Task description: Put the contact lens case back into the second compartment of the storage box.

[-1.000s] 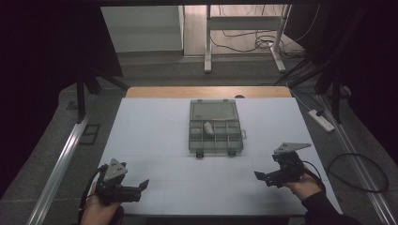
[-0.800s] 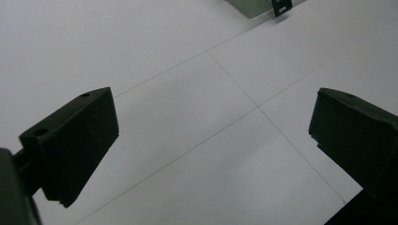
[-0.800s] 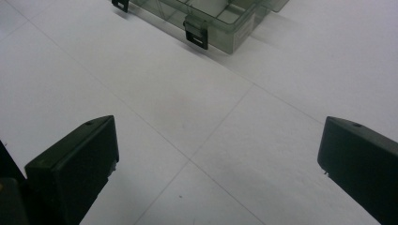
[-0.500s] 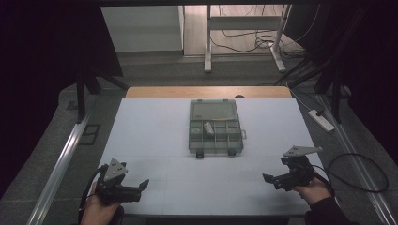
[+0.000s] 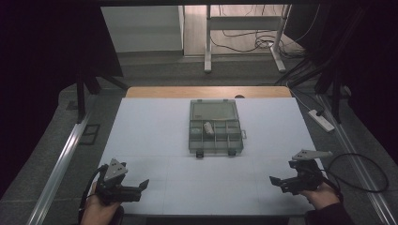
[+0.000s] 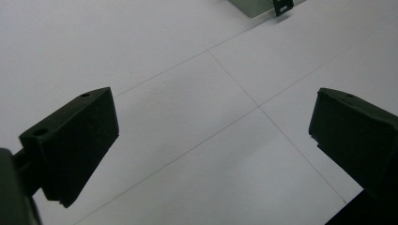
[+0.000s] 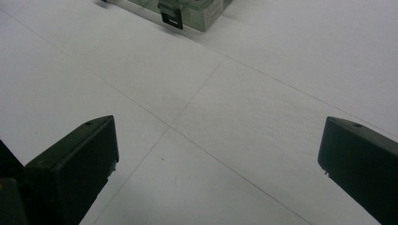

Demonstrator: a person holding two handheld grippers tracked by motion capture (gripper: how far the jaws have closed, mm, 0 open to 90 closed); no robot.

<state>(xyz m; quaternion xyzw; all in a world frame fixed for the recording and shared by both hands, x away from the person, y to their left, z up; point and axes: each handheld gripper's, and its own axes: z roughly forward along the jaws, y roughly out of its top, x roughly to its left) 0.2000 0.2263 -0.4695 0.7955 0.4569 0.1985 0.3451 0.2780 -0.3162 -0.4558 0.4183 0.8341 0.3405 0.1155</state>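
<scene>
1. Left gripper (image 6: 213,150): jaws spread wide, nothing between them but bare white table surface (image 6: 187,117) with thin seam lines crossing.
2. Right gripper (image 7: 218,164): jaws likewise spread wide, nothing held; white surface and crossing seams between them.
3. High view: left gripper (image 5: 141,186) sits at the near-left corner of the table, held by the left hand (image 5: 96,208), jaws pointing right toward the table's middle.
4. High view: right gripper (image 5: 277,182) sits at the near-right corner, held by the right hand (image 5: 321,196), jaws pointing left; cable (image 5: 361,161) loops off to the right.
5. Compartment box (image 5: 215,127): grey, clear-lidded, at table centre, well apart from both grippers. Two dark latches on its near edge. A small pale item (image 5: 208,128) lies in one middle compartment; cannot tell what it is.
6. A box corner with latch shows at the top of both gripper views (image 7: 171,14), (image 6: 281,5).
7. Power strip (image 5: 321,119) on the floor right of the table.
</scene>
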